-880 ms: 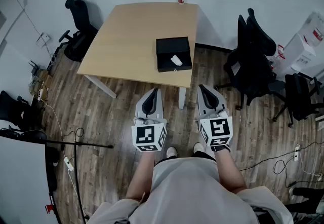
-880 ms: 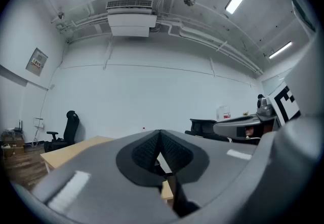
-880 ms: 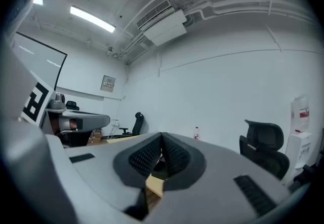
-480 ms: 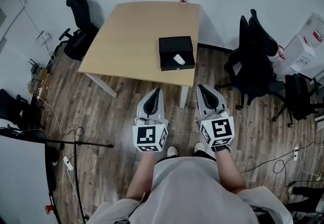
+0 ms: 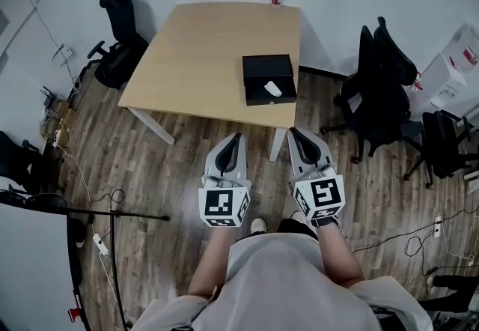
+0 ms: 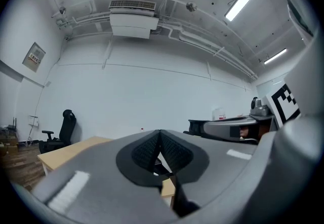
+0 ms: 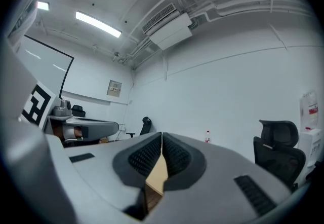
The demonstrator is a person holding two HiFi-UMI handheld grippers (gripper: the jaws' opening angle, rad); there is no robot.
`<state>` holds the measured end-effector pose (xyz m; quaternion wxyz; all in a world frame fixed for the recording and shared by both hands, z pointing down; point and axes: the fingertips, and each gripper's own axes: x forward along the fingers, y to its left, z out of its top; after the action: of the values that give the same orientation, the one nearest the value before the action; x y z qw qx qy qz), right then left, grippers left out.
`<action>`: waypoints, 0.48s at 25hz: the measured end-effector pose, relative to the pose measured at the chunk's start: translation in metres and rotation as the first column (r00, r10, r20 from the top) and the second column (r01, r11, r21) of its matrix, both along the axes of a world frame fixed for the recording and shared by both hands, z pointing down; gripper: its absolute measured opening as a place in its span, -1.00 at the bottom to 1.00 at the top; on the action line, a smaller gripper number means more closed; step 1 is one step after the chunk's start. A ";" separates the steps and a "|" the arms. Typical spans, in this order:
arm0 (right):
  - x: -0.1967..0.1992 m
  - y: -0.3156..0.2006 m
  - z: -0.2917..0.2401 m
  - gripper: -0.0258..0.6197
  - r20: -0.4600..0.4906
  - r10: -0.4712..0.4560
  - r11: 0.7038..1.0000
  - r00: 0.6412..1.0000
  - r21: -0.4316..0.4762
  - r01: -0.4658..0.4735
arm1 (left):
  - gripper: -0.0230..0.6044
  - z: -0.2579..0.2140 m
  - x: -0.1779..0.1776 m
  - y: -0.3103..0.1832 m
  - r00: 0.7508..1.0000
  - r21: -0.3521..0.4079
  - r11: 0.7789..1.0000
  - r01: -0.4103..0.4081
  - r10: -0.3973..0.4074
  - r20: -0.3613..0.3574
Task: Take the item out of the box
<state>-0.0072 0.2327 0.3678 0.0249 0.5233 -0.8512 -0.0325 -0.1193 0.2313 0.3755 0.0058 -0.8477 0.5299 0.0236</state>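
- A white item [image 5: 274, 88] is lying in the open black box [image 5: 263, 67] on the tabletop [image 5: 202, 60], upper centre-right.
- The left tongs [image 5: 236, 138] and right tongs [image 5: 295, 132] are hovering at lower centre, both pressed together, empty.

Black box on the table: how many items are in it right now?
1. A small white item lies in the open black box, toward its near right side. The near wall may hide something flat.
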 end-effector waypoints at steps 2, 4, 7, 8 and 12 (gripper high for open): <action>-0.009 0.001 0.002 -0.88 -0.007 -0.008 1.000 1.000 0.000 0.008 | -0.90 -0.001 -0.006 -0.001 1.000 0.013 1.000 0.003 -0.003 0.005; -0.014 0.003 0.008 -0.88 -0.013 -0.013 1.000 1.000 -0.013 0.013 | -0.90 0.003 -0.008 0.000 1.000 0.011 1.000 -0.001 0.001 -0.003; -0.016 0.000 0.022 -0.88 -0.015 -0.020 0.999 1.000 -0.043 0.019 | -0.90 0.013 -0.008 -0.005 1.000 -0.011 1.000 -0.004 0.004 -0.018; -0.016 -0.004 0.025 -0.88 -0.011 -0.021 0.998 1.000 -0.051 0.020 | -0.90 0.016 -0.009 -0.008 1.000 -0.020 1.000 -0.003 0.002 -0.023; -0.017 -0.035 0.026 -0.88 -0.002 -0.042 0.998 0.999 -0.045 0.042 | -0.90 0.021 -0.013 -0.034 0.999 -0.028 0.999 0.016 -0.017 -0.031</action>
<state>-0.0242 0.1982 0.3937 0.0373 0.5045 -0.8625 -0.0145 -0.1321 0.1969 0.3968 -0.0141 -0.8429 0.5371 0.0292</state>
